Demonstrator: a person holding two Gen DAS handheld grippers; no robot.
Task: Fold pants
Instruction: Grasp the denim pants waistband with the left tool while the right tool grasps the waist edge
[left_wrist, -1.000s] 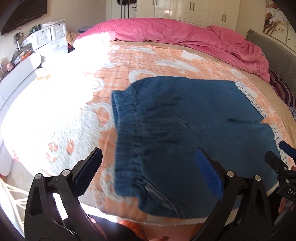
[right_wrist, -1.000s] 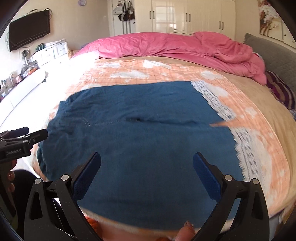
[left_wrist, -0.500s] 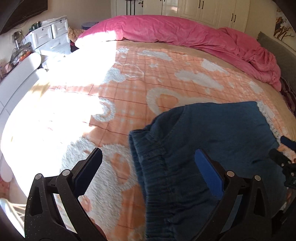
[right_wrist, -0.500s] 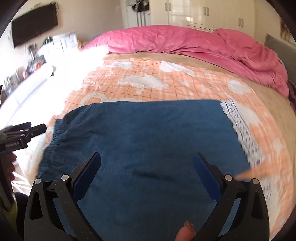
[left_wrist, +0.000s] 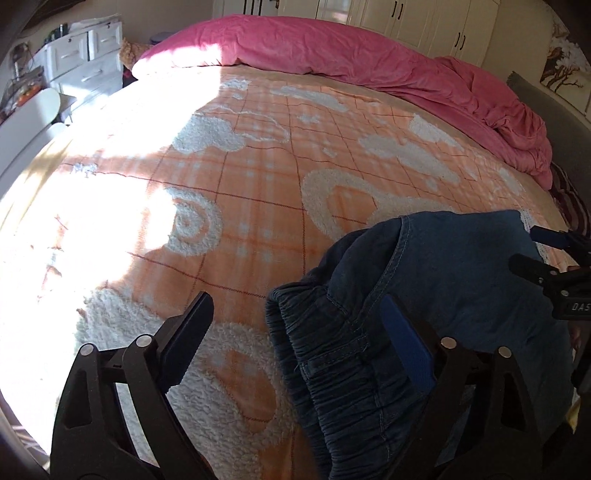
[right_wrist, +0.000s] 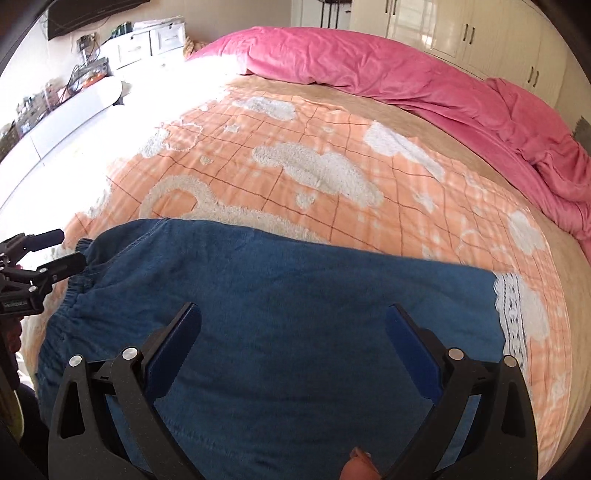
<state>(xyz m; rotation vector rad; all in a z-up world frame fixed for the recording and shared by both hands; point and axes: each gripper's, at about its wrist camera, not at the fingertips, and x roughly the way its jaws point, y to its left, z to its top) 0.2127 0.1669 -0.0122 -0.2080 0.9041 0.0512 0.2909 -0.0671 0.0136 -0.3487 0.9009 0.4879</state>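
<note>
Now, left wrist view:
Pants: the blue denim pants (left_wrist: 443, 295) are lying on the bed (left_wrist: 258, 184), waistband (left_wrist: 332, 350) bunching toward the left gripper (left_wrist: 299, 325), probably so a fold can start there.
Left jaws: wide but closing, one finger over the waistband, one over bare blanket, pressing nothing yet.
Surroundings: a pink duvet (left_wrist: 369, 62) is heaped well beyond, not obstructing.

Right wrist view:
Pants: spreading flat across the bed's near edge under the right gripper (right_wrist: 295, 332).
Right jaws: gaping wide above the cloth, gripping nothing as far as the blur allows.
Obstacle: the other gripper is crowding the waistband corner.
</note>
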